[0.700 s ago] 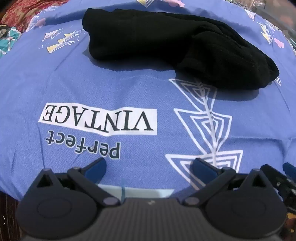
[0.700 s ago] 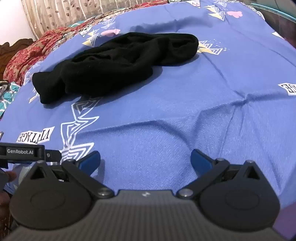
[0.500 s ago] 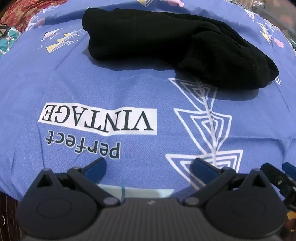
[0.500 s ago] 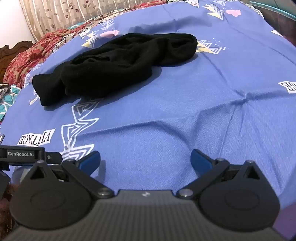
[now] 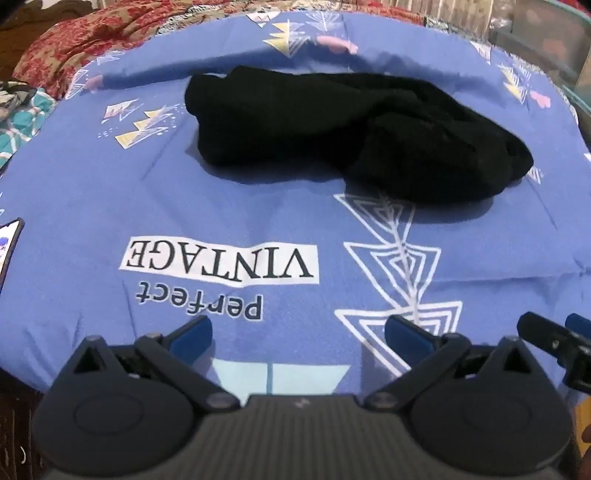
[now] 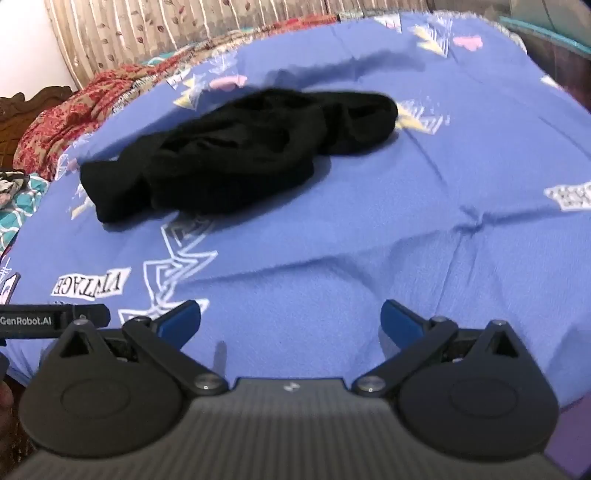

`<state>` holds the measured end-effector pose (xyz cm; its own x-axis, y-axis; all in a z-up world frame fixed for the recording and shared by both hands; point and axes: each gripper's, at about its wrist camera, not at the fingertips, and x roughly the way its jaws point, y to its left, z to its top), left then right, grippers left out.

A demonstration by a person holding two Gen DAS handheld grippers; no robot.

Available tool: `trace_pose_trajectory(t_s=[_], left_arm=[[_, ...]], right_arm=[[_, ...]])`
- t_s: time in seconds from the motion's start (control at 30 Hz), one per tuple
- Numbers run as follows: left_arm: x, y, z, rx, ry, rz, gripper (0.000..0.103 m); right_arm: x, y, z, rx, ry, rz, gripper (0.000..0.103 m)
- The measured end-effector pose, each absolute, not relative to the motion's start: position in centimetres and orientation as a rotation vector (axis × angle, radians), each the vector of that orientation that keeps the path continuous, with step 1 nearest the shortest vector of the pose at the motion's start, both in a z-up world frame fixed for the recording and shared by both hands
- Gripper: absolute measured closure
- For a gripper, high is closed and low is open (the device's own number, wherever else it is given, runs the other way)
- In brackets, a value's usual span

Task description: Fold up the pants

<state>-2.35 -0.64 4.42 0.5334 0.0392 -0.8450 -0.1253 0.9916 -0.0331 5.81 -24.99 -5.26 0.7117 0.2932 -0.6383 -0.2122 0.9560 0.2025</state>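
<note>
Pants (image 5: 354, 133) well beyond left gripper (image 5: 297, 332)

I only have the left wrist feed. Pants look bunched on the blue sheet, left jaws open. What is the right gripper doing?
Observer: The right gripper is open and empty, above bare bedsheet, short of the black pants.
Operator: Anything past the bed's far edge? My view is cut off there.
Observer: A striped curtain with a leaf print hangs behind the bed.
Operator: Is my gripper visible from that side?
Observer: Partly: a black bar of the left gripper, labelled GenRobot.AI, shows at the right view's left edge.
</note>
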Motion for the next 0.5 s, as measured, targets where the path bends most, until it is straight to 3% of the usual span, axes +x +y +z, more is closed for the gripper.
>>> trace_pose_trajectory(t_s=[0.5], left_arm=[[-3.7, -0.2, 4.4, -0.093, 0.972, 0.085, 0.000]], right_arm=[[5.4, -24.0, -5.1, 0.104, 0.730, 0.274, 0.000]])
